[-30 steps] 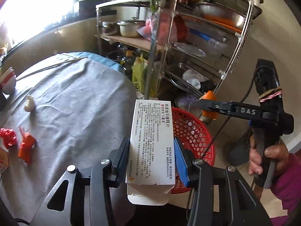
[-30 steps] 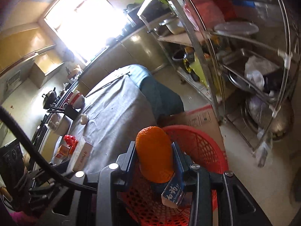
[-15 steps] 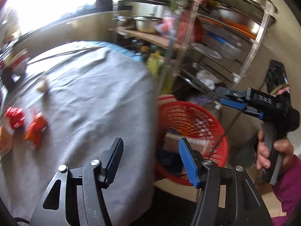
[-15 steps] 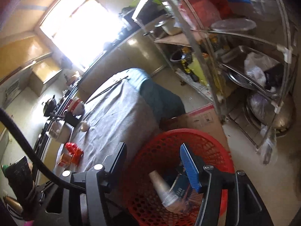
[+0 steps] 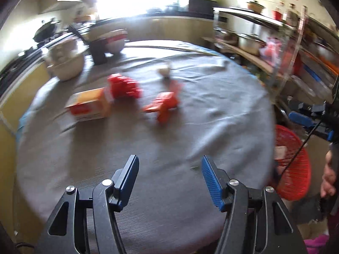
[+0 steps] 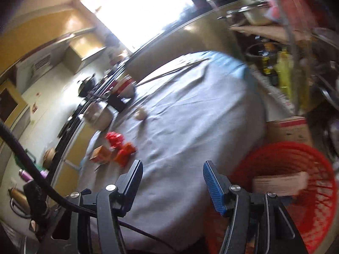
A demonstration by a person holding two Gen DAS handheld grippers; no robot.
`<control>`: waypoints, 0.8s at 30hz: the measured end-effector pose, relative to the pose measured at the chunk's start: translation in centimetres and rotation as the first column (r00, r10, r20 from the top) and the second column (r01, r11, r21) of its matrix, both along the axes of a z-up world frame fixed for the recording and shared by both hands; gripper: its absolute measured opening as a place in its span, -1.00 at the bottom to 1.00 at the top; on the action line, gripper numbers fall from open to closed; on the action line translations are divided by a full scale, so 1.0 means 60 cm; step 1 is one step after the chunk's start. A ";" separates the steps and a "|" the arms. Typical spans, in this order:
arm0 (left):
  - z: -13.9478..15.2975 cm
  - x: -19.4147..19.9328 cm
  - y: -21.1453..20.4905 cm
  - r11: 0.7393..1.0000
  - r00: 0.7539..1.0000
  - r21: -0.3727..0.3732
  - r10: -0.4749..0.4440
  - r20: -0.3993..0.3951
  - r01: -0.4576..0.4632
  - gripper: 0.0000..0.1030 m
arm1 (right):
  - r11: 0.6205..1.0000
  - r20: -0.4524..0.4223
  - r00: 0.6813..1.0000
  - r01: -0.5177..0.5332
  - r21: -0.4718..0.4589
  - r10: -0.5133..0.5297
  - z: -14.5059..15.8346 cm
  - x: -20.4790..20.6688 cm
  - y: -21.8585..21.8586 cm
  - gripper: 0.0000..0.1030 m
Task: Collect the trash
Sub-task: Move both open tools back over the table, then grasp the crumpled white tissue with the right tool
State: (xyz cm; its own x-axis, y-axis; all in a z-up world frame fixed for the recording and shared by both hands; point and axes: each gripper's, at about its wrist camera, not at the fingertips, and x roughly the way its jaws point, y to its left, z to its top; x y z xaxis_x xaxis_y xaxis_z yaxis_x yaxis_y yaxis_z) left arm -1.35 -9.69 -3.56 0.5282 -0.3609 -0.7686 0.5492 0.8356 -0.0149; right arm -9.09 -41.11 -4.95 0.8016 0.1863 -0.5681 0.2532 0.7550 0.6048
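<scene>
My left gripper (image 5: 169,165) stands open and empty over the near part of the grey-clothed table (image 5: 148,148). Ahead of it lie an orange and white carton (image 5: 89,105), a red crumpled wrapper (image 5: 122,87), an orange-red crumpled piece (image 5: 164,105) and a small pale lump (image 5: 164,71). The red mesh basket (image 5: 292,165) sits on the floor to the right of the table, a flat box (image 6: 279,183) inside it. My right gripper (image 6: 171,169) is open and empty, over the table edge beside the basket (image 6: 296,169). The same trash (image 6: 118,150) lies further off on the left.
Pale bowls (image 5: 65,65), a dark cup (image 5: 99,50) and a red-and-white bowl (image 5: 115,40) stand at the table's far left. A metal rack with pots (image 5: 254,40) rises on the right. A cardboard box (image 6: 290,129) lies behind the basket. A hand (image 5: 329,180) shows at the right edge.
The left gripper let go of the white box and the right of the orange piece, both over the basket. Both grippers then swung left, over the table.
</scene>
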 end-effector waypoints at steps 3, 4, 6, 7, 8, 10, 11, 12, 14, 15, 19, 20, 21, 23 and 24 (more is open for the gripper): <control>-0.005 0.012 0.046 0.997 0.997 0.016 0.078 0.013 -0.078 0.21 | 0.997 0.008 0.997 -0.073 0.001 0.073 0.008 0.042 0.042 0.23; -0.006 0.016 0.057 0.995 0.995 0.016 0.098 0.016 -0.098 0.21 | 0.995 0.007 0.995 -0.101 0.001 0.101 0.011 0.057 0.057 0.23; -0.009 0.022 0.084 0.990 0.990 0.015 0.143 0.015 -0.144 0.22 | 0.988 0.000 0.988 -0.154 0.001 0.154 0.013 0.093 0.090 0.23; -0.011 0.026 0.098 0.986 0.986 0.013 0.168 0.011 -0.168 0.22 | 0.986 -0.002 0.986 -0.168 0.006 0.169 0.013 0.104 0.099 0.23; -0.013 0.029 0.108 0.982 0.983 0.009 0.186 0.008 -0.186 0.22 | 0.982 -0.004 0.982 -0.188 0.021 0.188 0.011 0.120 0.112 0.23; -0.015 0.035 0.130 0.974 0.974 -0.003 0.226 -0.004 -0.226 0.22 | 0.977 -0.013 0.978 -0.209 0.046 0.210 0.006 0.144 0.130 0.23; -0.016 0.037 0.139 0.971 0.971 -0.009 0.240 -0.011 -0.240 0.22 | 0.973 -0.019 0.975 -0.220 0.063 0.222 0.001 0.155 0.139 0.23; -0.017 0.038 0.145 0.968 0.968 -0.013 0.250 -0.017 -0.250 0.22 | 0.971 -0.023 0.973 -0.226 0.074 0.229 -0.003 0.162 0.146 0.23; -0.020 0.042 0.156 0.964 0.964 -0.018 0.266 -0.025 -0.267 0.22 | 0.966 -0.033 0.970 -0.238 0.099 0.242 -0.012 0.177 0.163 0.22; -0.022 0.043 0.158 0.962 0.962 -0.017 0.271 -0.028 -0.272 0.22 | 0.964 -0.038 0.968 -0.243 0.108 0.248 -0.016 0.182 0.168 0.22; -0.032 0.044 0.163 0.959 0.958 -0.015 0.284 -0.045 -0.285 0.22 | 0.961 -0.071 0.964 -0.249 0.118 0.258 -0.029 0.207 0.184 0.19; -0.035 0.044 0.164 0.958 0.957 -0.016 0.287 -0.051 -0.288 0.22 | 0.961 -0.073 0.964 -0.247 0.123 0.257 -0.030 0.215 0.184 0.16; -0.037 0.045 0.166 0.957 0.956 -0.018 0.288 -0.056 -0.289 0.22 | 0.962 -0.074 0.964 -0.245 0.121 0.254 -0.028 0.223 0.184 0.16; -0.040 0.045 0.169 0.956 0.955 -0.022 0.291 -0.062 -0.293 0.22 | 0.967 -0.075 0.968 -0.233 0.100 0.241 -0.022 0.240 0.180 0.16; -0.041 0.044 0.171 0.955 0.954 -0.022 0.293 -0.062 -0.295 0.22 | 0.970 -0.073 0.970 -0.227 0.089 0.234 -0.017 0.252 0.177 0.16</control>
State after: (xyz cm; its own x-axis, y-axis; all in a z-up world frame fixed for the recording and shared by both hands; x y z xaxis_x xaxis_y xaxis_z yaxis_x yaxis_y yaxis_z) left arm 1.31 0.55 -6.02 0.5696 -0.2203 -0.7918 0.2766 0.9586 -0.0678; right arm 6.01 -30.49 -5.98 0.6829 0.4078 -0.6061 0.1295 0.7489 0.6499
